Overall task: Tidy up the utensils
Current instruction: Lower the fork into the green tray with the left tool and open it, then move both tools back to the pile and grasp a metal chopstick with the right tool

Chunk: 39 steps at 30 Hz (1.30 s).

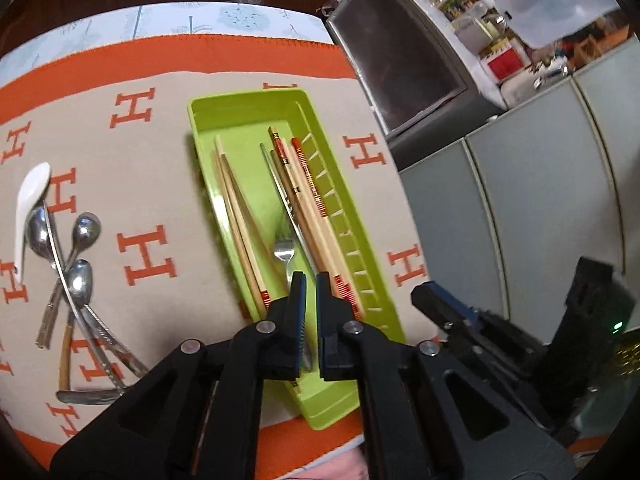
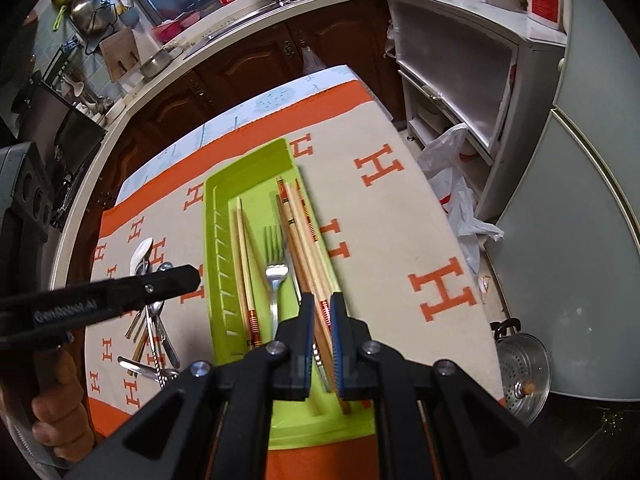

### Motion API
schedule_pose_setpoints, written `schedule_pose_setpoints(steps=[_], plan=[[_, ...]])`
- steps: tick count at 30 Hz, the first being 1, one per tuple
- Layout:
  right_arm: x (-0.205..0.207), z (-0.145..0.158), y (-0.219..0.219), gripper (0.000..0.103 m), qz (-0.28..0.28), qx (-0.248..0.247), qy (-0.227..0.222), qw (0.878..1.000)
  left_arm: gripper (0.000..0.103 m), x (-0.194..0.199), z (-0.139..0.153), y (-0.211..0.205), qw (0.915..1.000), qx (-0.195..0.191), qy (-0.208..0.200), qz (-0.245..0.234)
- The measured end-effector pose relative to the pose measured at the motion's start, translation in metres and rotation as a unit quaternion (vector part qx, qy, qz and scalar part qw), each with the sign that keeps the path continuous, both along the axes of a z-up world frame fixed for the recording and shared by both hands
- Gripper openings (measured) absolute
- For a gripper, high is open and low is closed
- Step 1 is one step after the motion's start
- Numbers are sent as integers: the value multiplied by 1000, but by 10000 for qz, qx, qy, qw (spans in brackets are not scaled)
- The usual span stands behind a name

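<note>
Left gripper: jaws a narrow gap apart, empty, above near end of green tray.
Tray: chopsticks, fork.
Spoons: left, on H-patterned cloth.
Right gripper: narrow gap, chopsticks between the fingers; grip unclear.
Writing: "GenRobot.AI" on left gripper.

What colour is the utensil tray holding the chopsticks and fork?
Lime green tray; clearest in the left wrist view.

My left gripper: black linkage arms, silver pivot screws, blue finger pads. My right gripper: same build. White "GenRobot.AI" lettering on left's side.
</note>
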State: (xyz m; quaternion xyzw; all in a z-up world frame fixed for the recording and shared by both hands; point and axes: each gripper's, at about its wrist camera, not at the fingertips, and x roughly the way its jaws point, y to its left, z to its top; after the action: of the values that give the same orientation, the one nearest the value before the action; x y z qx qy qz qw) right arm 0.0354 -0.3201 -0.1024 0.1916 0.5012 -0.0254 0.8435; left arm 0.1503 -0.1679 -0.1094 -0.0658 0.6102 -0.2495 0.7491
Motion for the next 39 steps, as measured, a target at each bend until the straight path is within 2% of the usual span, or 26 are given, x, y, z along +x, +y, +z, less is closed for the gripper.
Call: schedule_pose_setpoints(steps=[3,8,14,21,28,34,37,39], plan=[[3,0,7,8,107,28,-18,9999,9,-4,0,7,9994,245,-233,-35],[5,4,24,8,367,77,-79,9993,35,-9,9,39,9967,548,-585,124],[13,8,63,8,875,107,-76,9961,37,-23,18,92,9911,913,-923,301],[26,8,115,8,1501,181,14,9885,37,-43,22,169,9854,1098,-1014,814],[41,-6,166,8,2071,340,282,9773,37,-55,8,233,9801,1141,-923,1340],[59,-27,204,8,2427,395,646,9671,37,-55,-13,261,9774,1216,-803,1530],[66,-37,217,15,2538,311,779,9636,37,-53,-22,267,9780,1216,-723,1533],[70,-45,224,16,2603,288,886,9610,37,-52,-27,270,9781,1242,-704,1517]])
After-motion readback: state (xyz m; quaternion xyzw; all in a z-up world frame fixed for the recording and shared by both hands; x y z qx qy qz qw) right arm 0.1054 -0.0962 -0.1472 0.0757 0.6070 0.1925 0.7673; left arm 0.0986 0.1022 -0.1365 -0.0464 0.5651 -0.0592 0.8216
